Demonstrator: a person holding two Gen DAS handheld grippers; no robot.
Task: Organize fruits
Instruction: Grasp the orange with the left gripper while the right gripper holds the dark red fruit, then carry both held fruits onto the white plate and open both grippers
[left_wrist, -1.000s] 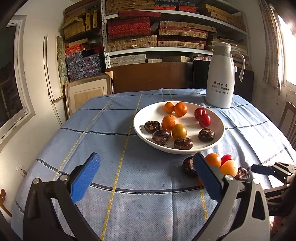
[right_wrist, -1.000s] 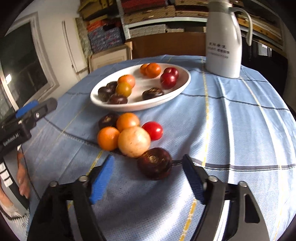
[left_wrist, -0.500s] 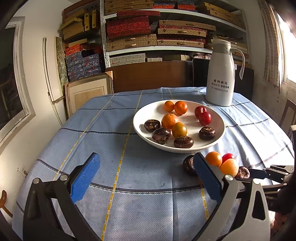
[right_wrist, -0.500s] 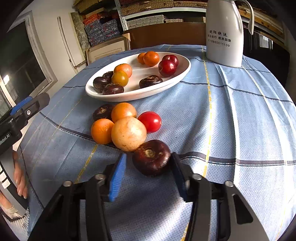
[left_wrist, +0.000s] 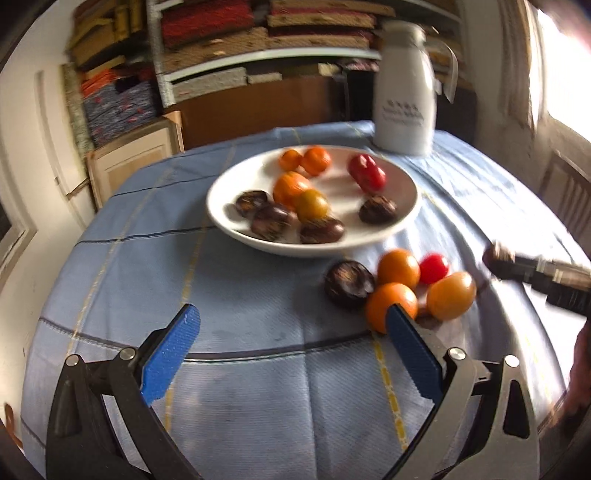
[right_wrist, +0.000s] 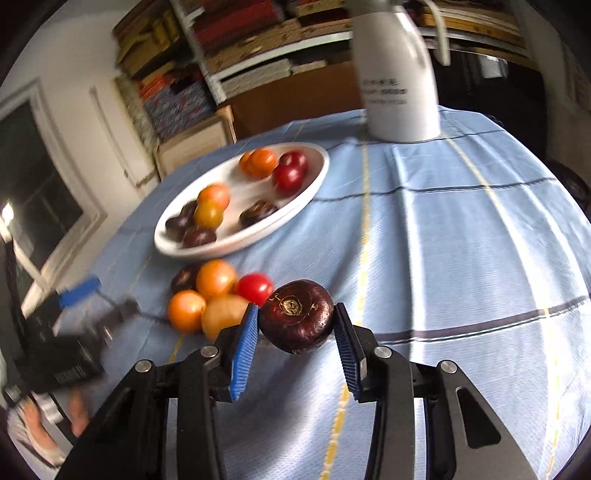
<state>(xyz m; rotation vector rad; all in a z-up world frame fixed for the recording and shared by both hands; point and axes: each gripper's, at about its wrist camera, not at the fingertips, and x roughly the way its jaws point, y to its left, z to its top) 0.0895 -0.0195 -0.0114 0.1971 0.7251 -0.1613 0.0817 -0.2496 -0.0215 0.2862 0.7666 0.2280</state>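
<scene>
My right gripper (right_wrist: 295, 309) is shut on a dark purple round fruit (right_wrist: 297, 321), held just above the blue cloth. Left of it lies a loose pile: two oranges (right_wrist: 216, 278), a yellow-orange fruit (right_wrist: 221, 315), a red tomato (right_wrist: 255, 288) and a dark fruit (right_wrist: 183, 277). The white plate (left_wrist: 221, 206) behind holds several oranges, red and dark fruits. My left gripper (left_wrist: 291, 314) is open above bare cloth. Its right finger overlaps the nearest orange (left_wrist: 388, 304) of the pile. At the right edge of the left wrist view the right gripper (left_wrist: 517, 264) shows blurred.
A white thermos jug (left_wrist: 404, 107) stands behind the plate at the table's far edge. Shelves of boxes (left_wrist: 258, 44) fill the back wall. A chair (left_wrist: 565, 192) stands at the right. A person's hand (right_wrist: 37, 435) shows at the lower left of the right wrist view.
My right gripper has closed on the dark fruit and lifted it off the cloth. My left gripper has sunk and shifted toward the loose pile, staying open. Both views have rolled.
</scene>
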